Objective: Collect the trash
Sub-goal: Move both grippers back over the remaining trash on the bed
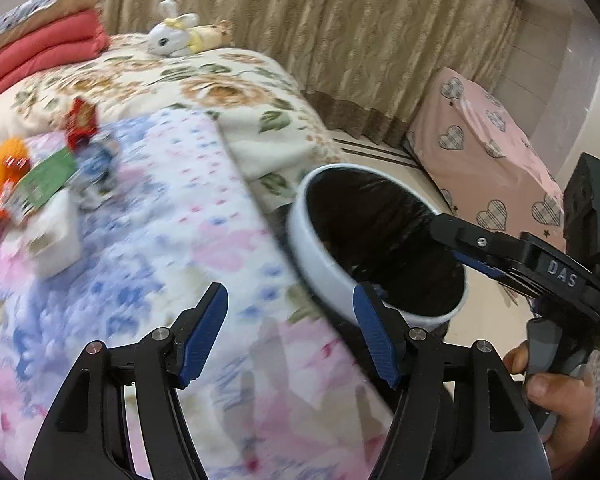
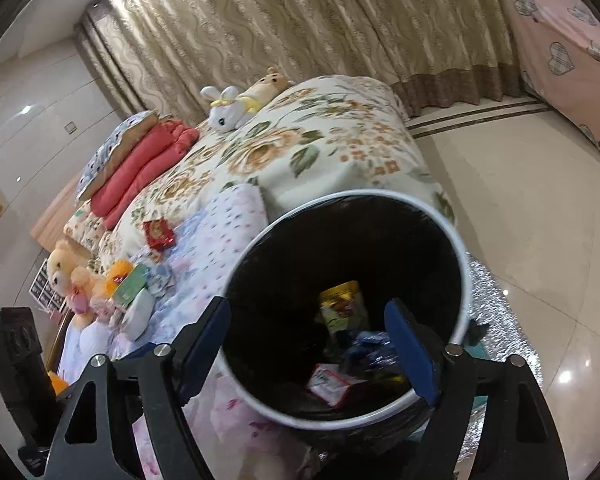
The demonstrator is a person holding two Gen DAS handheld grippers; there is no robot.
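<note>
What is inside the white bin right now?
In the white bin, lined with a black bag, lie a yellow packet, a white-and-red wrapper and dark blue wrappers. Anything beneath them is hidden.

The only legible lettering is "DAS", in pale capitals on the black body of the right gripper [image 1: 460,254], seen in the left wrist view where it reaches over the bin. The red packet [image 2: 159,233], the green packet [image 2: 131,285] on the bed, and the wrappers inside the bin [image 2: 260,276] carry printing, but it is too blurred or small to read in either view.
</note>
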